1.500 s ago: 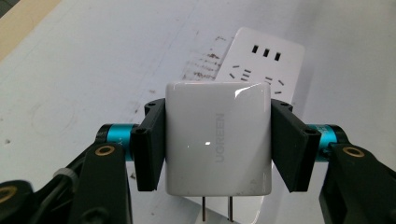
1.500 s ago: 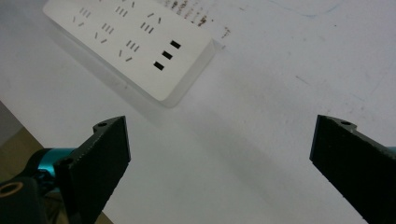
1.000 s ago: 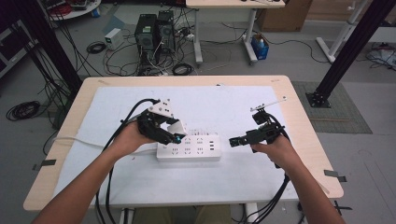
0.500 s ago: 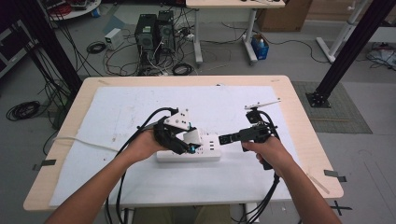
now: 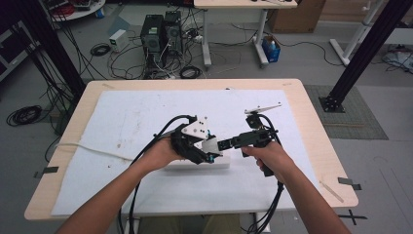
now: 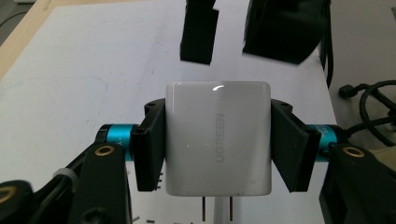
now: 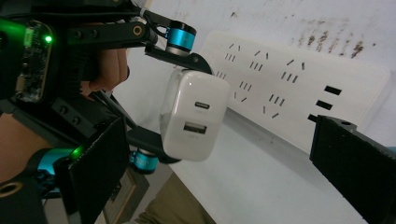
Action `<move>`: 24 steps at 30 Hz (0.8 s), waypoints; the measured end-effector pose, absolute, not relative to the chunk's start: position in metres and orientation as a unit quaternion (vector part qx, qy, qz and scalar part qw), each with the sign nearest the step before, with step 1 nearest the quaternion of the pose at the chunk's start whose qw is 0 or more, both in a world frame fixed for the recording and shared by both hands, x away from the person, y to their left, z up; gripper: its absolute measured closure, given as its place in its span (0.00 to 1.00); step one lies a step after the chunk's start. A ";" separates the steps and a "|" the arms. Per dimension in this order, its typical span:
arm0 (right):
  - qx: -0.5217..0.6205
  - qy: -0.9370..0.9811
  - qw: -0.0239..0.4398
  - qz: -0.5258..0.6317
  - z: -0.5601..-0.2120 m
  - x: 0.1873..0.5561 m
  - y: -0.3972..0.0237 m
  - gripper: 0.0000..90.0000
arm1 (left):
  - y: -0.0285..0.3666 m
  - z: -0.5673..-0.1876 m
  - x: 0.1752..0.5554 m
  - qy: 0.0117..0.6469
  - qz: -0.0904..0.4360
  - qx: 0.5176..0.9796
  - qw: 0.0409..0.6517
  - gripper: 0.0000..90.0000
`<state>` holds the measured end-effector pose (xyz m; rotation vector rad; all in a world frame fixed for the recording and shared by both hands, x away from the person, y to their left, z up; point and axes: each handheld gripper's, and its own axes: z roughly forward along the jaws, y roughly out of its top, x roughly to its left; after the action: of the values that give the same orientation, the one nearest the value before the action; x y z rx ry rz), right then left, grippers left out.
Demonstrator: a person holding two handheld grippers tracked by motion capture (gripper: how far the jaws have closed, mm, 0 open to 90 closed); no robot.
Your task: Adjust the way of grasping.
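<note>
Nearest us, left gripper [image 6: 218,149] clamped on a white charger [image 6: 218,138]: both black pads press its flat sides. We note a glossy, rounded-corner plastic block, grey lettering on its face, two metal prongs at the bottom edge, two ports on the end seen in the right gripper view. It hangs just above the white power strip [image 5: 221,163]. Right gripper [image 7: 224,172] points at the charger, jaws spread wide, nothing between them. Power strip is a long matte bar with rows of slots. White sheet [image 5: 136,117], stained, covers the wooden tabletop [image 5: 311,112].
</note>
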<state>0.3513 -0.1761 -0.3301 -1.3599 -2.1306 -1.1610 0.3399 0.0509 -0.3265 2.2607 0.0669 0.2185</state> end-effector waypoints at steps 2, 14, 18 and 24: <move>-0.480 -0.755 0.183 -0.407 -0.332 0.352 -0.172 0.05 | 0.049 -0.326 0.339 0.023 0.088 0.901 0.424 0.47; -0.490 -0.743 0.214 -0.404 -0.340 0.357 -0.163 0.23 | 0.042 -0.326 0.336 0.015 0.098 0.900 0.425 0.47; -0.501 -0.722 0.243 -0.410 -0.345 0.359 -0.164 0.32 | 0.040 -0.327 0.334 0.007 0.110 0.901 0.420 0.47; -0.508 -0.705 0.270 -0.415 -0.351 0.359 -0.165 0.53 | 0.040 -0.327 0.334 0.006 0.115 0.901 0.418 0.47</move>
<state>0.3594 -0.1652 -0.3511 -1.3679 -1.9006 -1.1190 0.3336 0.0398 -0.3273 2.2612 0.0140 0.2889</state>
